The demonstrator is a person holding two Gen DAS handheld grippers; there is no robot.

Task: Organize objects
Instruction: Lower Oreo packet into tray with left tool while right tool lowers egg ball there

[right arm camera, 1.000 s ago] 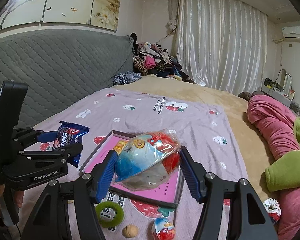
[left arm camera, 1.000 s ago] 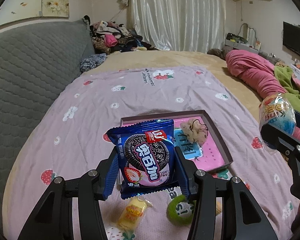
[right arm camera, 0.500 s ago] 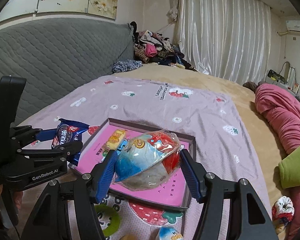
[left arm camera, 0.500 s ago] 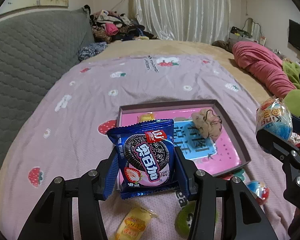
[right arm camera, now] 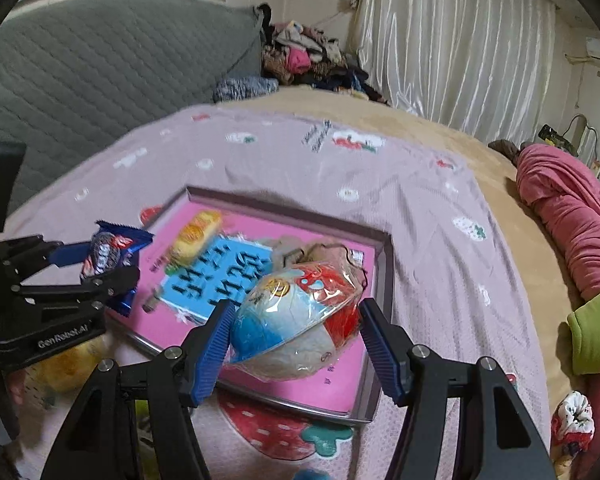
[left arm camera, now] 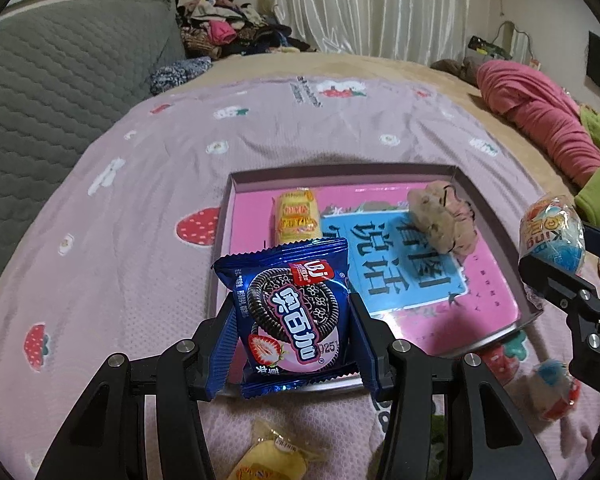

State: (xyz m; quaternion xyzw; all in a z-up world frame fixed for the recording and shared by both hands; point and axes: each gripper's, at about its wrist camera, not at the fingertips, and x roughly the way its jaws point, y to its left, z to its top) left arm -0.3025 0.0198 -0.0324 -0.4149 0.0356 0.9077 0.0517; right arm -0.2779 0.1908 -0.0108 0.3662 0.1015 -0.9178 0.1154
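Blue-padded left tool (left arm camera: 292, 316), clamping cookie packet (left arm camera: 290, 312), and right tool (right arm camera: 296, 324), clamping egg toy (right arm camera: 300, 316), had descended over tray (left arm camera: 488, 340); release impending.

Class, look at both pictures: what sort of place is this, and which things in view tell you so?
Most likely a home bedroom: a wide bed under a strawberry-print cover, a grey quilted headboard, long curtains and a pile of clothes in the corner.
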